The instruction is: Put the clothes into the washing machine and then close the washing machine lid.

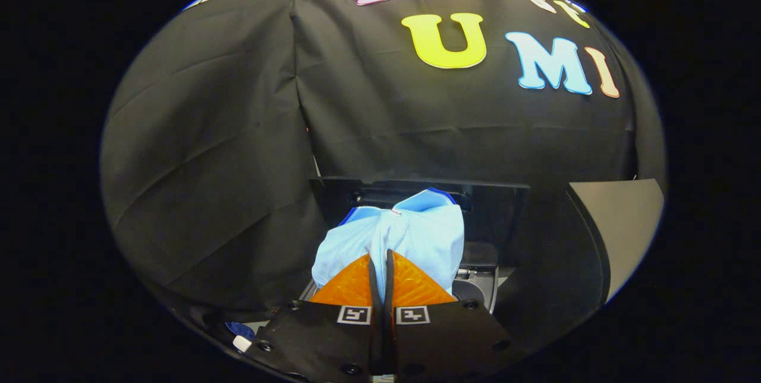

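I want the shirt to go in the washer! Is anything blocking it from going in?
Nothing visible blocks it. The gripper has its fingers shut on the light blue garment, which hangs just ahead of them. The washing machine sits right beyond and below, and its lid stands raised behind the cloth.

The shirt (410, 234) is looking like soft, matt woven cloth, light blue, creasing into loose folds where the tongs (380, 264) are pinching it with both fingers (351, 285) pressing together. The finger pads are showing a finely textured, slightly shiny, rubbery surface. The washing machine (475, 279) beyond is showing smooth, hard plastic with a faint sheen, and its raised lid (499, 204) is looking dark, flat and glossy.
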### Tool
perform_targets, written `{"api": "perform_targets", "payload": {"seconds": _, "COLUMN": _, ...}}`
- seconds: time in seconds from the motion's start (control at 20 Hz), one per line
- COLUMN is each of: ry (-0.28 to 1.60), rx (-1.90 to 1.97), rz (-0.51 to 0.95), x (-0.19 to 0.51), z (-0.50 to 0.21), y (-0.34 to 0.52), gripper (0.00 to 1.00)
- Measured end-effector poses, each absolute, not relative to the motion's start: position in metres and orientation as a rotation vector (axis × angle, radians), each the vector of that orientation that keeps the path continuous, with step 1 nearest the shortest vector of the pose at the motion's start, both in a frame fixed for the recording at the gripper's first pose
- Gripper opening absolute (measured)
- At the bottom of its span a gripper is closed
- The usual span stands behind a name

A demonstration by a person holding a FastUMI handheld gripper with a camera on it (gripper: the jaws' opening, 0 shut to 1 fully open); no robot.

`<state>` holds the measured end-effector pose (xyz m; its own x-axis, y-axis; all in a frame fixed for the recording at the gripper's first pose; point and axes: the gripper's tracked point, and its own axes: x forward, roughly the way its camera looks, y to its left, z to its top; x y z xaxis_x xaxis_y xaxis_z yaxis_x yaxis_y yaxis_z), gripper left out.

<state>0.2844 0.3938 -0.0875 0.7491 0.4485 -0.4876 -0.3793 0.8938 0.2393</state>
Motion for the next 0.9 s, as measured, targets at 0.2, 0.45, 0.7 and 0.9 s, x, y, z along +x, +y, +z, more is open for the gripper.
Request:
{"api": "perform_targets", "payload": {"seconds": 0.2, "ry": 0.633, "rx": 0.112, "rz": 0.418, "x": 0.29, "z": -0.128, "y": 0.401, "gripper": 0.01}}
{"api": "perform_targets", "payload": {"seconds": 0.45, "ry": 0.699, "rx": 0.104, "rz": 0.379, "x": 0.3, "z": -0.164, "y": 0.402, "gripper": 0.01}}
{"api": "perform_targets", "payload": {"seconds": 0.7, "ry": 0.756, "rx": 0.112, "rz": 0.331, "x": 0.305, "z": -0.194, "y": 0.4, "gripper": 0.01}}
{"api": "perform_targets", "payload": {"seconds": 0.9, "ry": 0.807, "rx": 0.118, "rz": 0.306, "x": 0.302, "z": -0.217, "y": 0.4, "gripper": 0.01}}
